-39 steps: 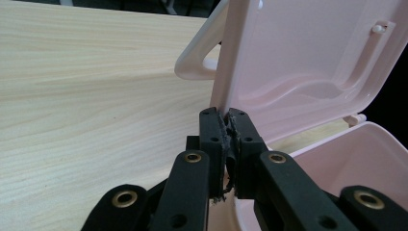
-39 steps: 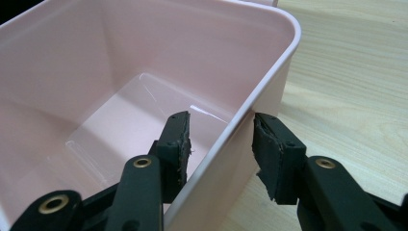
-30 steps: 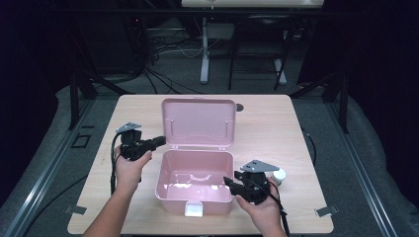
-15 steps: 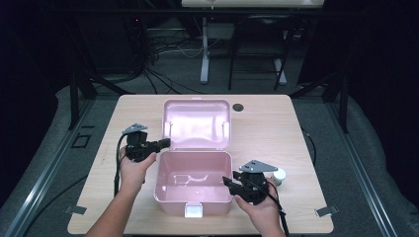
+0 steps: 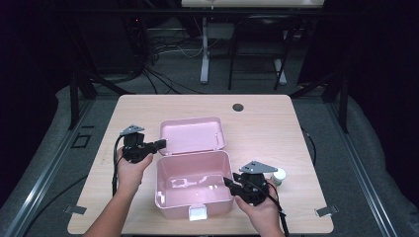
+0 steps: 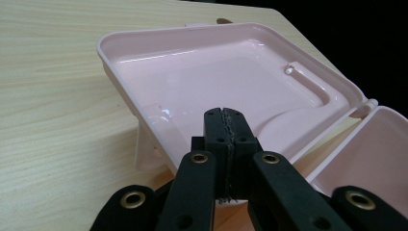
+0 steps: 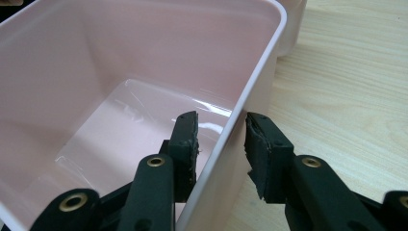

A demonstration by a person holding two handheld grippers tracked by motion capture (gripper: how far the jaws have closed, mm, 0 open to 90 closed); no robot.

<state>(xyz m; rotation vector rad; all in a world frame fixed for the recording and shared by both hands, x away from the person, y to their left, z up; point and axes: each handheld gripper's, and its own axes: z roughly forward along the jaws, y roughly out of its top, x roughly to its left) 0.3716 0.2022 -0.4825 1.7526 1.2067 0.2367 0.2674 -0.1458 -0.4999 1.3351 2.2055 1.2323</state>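
A pink plastic box point(image 5: 195, 185) sits open on the wooden counter point(image 5: 276, 123), toward the person's edge of it. Its hinged lid point(image 5: 191, 134) is tipped back behind the tub, inner face up, and a white latch point(image 5: 199, 213) shows on the front wall.

The left gripper point(image 5: 160, 143) is level at the lid's left edge. In the left gripper view its 2 jaws are pressed flat together with nothing between them, their tips point(image 6: 225, 127) over the lid's near rim; whether they touch the lid point(image 6: 231, 72) cannot be made out there, as the jaws hide the rim beneath them.

The right gripper point(image 5: 228, 182) is at the tub's right wall. In the right gripper view the wall point(image 7: 240, 115) stands between the 2 jaws, 1 inside the tub and 1 outside. The jaws have just been closing, yet a gap shows on each side of the wall near the tips, so they do not grip it. Lower down the jaws cover the wall, and contact there cannot be judged.

A small white round object point(image 5: 279, 175) lies on the counter just right of the right gripper, half hidden behind its grey plate, so what it is stays unclear. A dark round hole point(image 5: 238, 106) marks the counter's far side. The tub's floor glares with reflected light, and its left part is cut off in the right gripper view.
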